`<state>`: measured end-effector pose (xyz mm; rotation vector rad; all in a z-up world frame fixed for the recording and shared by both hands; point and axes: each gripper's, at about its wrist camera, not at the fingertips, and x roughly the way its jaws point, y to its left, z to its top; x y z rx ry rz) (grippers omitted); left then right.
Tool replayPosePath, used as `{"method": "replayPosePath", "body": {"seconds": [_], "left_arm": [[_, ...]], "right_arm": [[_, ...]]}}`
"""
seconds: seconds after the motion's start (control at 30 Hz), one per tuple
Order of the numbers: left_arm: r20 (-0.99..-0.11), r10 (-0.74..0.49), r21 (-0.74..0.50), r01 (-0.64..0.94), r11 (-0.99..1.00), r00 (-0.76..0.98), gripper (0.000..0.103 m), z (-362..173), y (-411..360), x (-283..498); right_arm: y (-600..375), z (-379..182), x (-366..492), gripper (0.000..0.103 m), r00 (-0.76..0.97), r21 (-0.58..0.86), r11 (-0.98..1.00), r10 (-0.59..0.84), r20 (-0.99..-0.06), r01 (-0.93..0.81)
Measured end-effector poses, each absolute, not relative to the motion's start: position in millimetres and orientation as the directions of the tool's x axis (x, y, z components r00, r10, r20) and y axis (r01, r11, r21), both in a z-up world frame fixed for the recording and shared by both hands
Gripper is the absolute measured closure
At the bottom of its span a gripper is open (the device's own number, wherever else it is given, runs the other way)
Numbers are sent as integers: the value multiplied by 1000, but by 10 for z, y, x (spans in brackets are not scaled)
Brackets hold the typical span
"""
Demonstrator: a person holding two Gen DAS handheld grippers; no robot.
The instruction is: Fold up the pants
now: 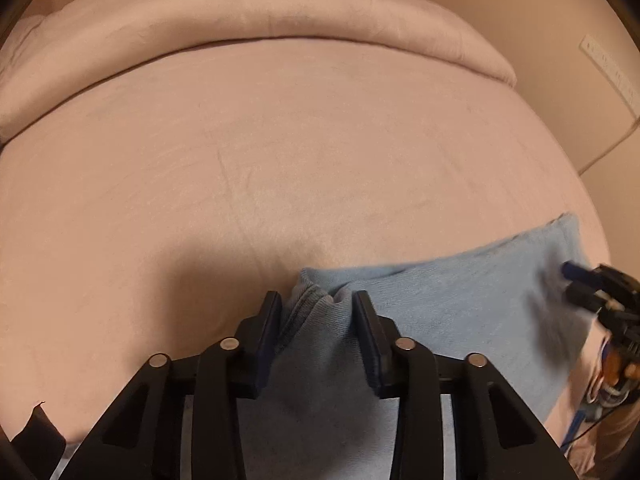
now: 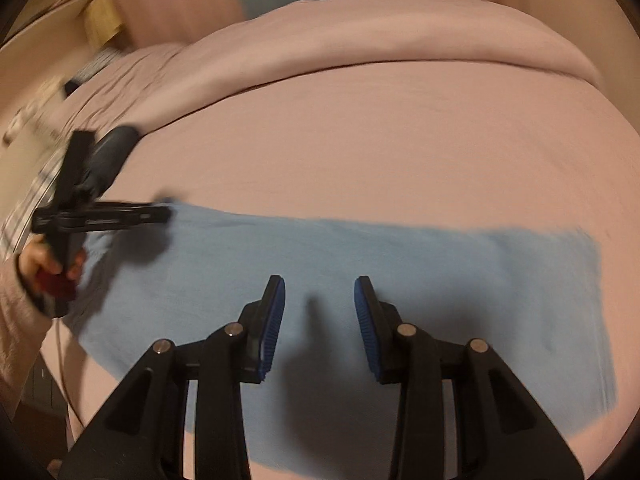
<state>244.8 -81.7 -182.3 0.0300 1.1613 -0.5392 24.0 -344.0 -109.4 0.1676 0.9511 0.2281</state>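
A: Where are the light blue pants (image 2: 360, 264) relative to the two grippers?

B: They lie flat as a long band across the pink bed sheet (image 2: 380, 152). In the right wrist view the band runs crosswise just beyond and under the right gripper (image 2: 319, 300), reaching far out to either side of it. In the left wrist view one bunched end of the pants (image 1: 440, 304) sits right between the left gripper (image 1: 317, 312) fingers, and the rest stretches away to that gripper's right.

A: How do the tongs stand?

B: The left gripper's fingers are spread somewhat, with a gathered fold of the fabric filling the gap and touching both pads; it looks pinched, though whether the hold is firm cannot be told. The right gripper's fingers stand wide apart, nothing between them, hovering over the cloth with their shadow falling on it.

A: Does either gripper show in the other's camera?

B: Yes. The left gripper (image 2: 160, 214) appears far left of the right gripper, blurred, at the pants' end. The right gripper (image 1: 576, 280) shows at the far right edge of the left view, also blurred. A rolled pink duvet (image 1: 240, 16) lies well beyond both.
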Motion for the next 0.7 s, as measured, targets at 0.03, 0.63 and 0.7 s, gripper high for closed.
{"method": "replayPosePath", "body": {"seconds": [0.03, 0.63, 0.7], "left_arm": [[-864, -407, -270, 412, 871, 295, 79, -1786, -747, 2494], [-839, -273, -148, 287, 946, 470, 83, -1470, 524, 1911], [-850, -259, -136, 283, 949, 459, 83, -1535, 568, 1868]], "right_arm": [[-3320, -1086, 335, 66, 547, 247, 957, 290, -785, -153], [-2051, -1453, 1844, 66, 53, 579, 758, 619, -783, -301], [-2010, -1552, 1867, 66, -7, 601, 754, 622, -783, -265]]}}
